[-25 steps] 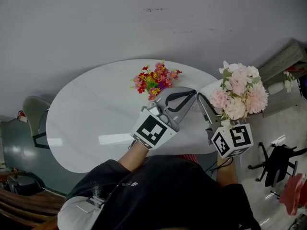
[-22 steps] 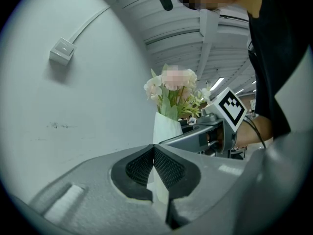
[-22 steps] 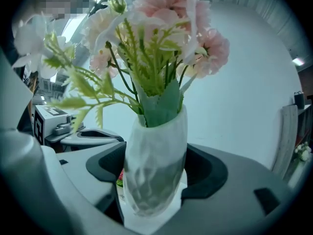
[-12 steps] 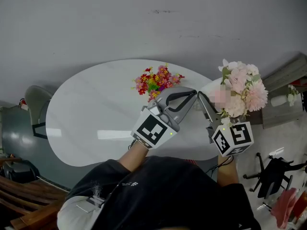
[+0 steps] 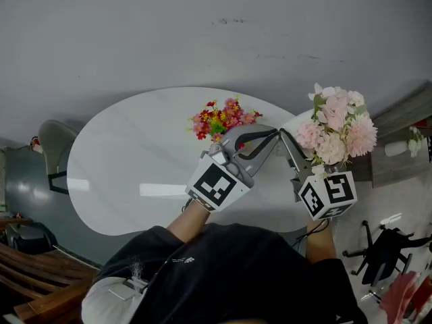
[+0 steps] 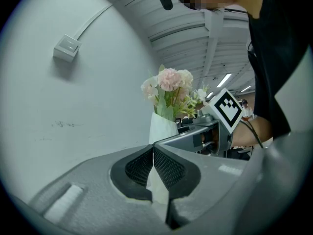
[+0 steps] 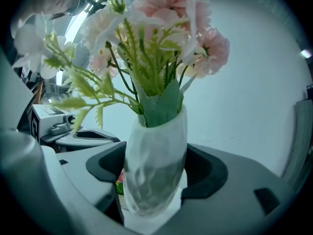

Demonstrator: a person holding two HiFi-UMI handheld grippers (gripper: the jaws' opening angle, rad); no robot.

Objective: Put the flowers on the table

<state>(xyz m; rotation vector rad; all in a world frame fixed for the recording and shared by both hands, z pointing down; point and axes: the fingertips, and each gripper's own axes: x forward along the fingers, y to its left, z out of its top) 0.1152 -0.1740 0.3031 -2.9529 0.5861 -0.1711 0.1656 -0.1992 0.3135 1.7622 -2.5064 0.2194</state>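
head view / right gripper (image 5: 300,148): carries the pink flowers (image 5: 335,128) upright at the right end of the table (image 5: 121,154). Upright so the stems stay in, I'd guess.
head view / left gripper (image 5: 273,133): tips together, empty, parked just beside the right one, over the table. Looks like it is only keeping out of the way.
head view / red bunch (image 5: 223,119): already on the table, just beyond the left gripper. Free space for the pink lot is to the right of it.
head view / hidden: blooms cover the container and one right finger. Can't tell whether the base touches the tabletop.
left gripper view / jaws: pads meet at the tip, nothing between them. The white sliver lower down is background, not a held thing.
left gripper view / beyond: pink flowers in a white vase (image 6: 162,126), right gripper's marker cube (image 6: 228,106) beside it. Vase base is cut off by the jaws.
right gripper view / jaws: spread about mid-width, pads on both sides of the vase's lower body. A low grip keeps the blooms clear.
right gripper view / hidden: the vase bottom runs out of frame. Surface under it not visible.
task: not placed yet by my read. The vase needs lowering onto the table before release.
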